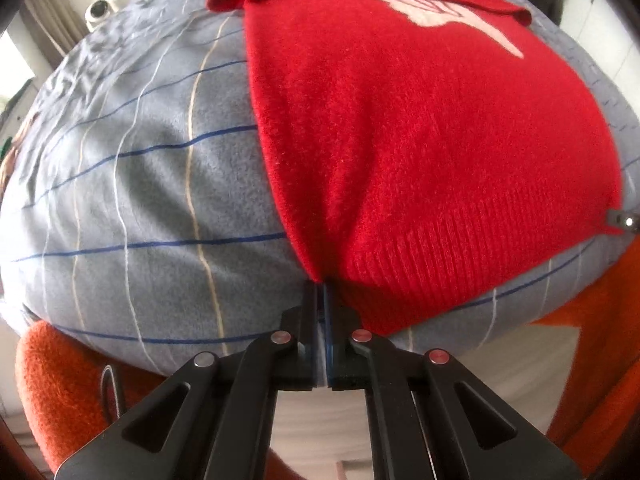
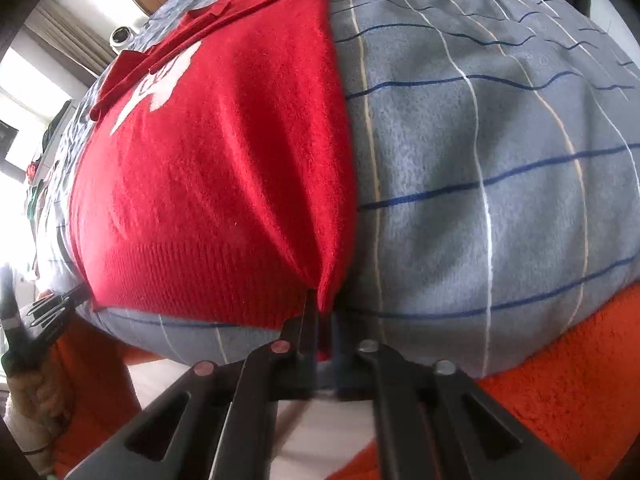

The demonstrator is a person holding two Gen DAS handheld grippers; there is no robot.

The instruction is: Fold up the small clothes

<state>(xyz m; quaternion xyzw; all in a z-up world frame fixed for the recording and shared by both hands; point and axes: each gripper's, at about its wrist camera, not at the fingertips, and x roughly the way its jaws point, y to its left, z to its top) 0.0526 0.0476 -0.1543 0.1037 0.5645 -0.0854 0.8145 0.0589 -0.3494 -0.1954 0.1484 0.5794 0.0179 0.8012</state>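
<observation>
A small red knit sweater (image 1: 420,128) with a white motif lies on a grey checked cloth (image 1: 152,184), its sleeves folded across the far end. My left gripper (image 1: 322,286) is shut on the near left corner of its ribbed hem. My right gripper (image 2: 324,312) is shut on the near right hem corner of the sweater (image 2: 208,184), which is pinched into a pleat. The right gripper's tip shows at the right edge of the left wrist view (image 1: 620,220). The left gripper shows at the left of the right wrist view (image 2: 56,304).
The grey cloth (image 2: 500,160) covers the work surface and hangs over its near edge. Orange fabric (image 2: 568,368) lies below that edge on both sides. A white dome camera (image 1: 98,10) sits beyond the far left of the cloth.
</observation>
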